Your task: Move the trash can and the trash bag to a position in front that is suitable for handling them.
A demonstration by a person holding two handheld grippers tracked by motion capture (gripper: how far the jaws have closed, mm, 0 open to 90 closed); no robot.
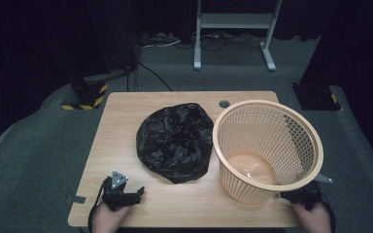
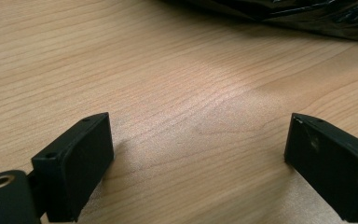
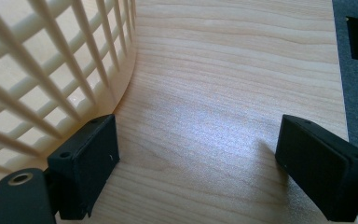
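Table: light wooden rectangular tabletop (image 1: 126, 121) is filling the middle of the high view, with grey carpet lying around it and a round cable hole (image 1: 224, 104) sitting near its far edge, upper centre of the frame.
Basket: pale peach plastic lattice basket (image 1: 291, 121), round and wide-mouthed, is standing upright at the right of centre in the high view; in the right gripper view its ribbed wall (image 3: 51, 70) is taking up the upper left of the frame.
Bag: crumpled black plastic bag (image 1: 175, 141) is lying at the centre of the high view, just beside the basket on its left; in the left gripper view its glossy edge (image 2: 307, 14) is running along the top right.
Right gripper: black two-jaw right gripper (image 1: 302, 196) is sitting at the lower right of the high view, behind the basket's base; in the right gripper view (image 3: 198, 154) its jaws are standing wide apart over bare wood, the left-hand jaw just beside the basket wall, whether touching I cannot tell.
Left gripper: black two-jaw left gripper (image 1: 138, 193) is resting at the lower left of the high view, near the bag's lower edge; in the left gripper view (image 2: 198, 149) its jaws are standing wide apart with bare wood between them.
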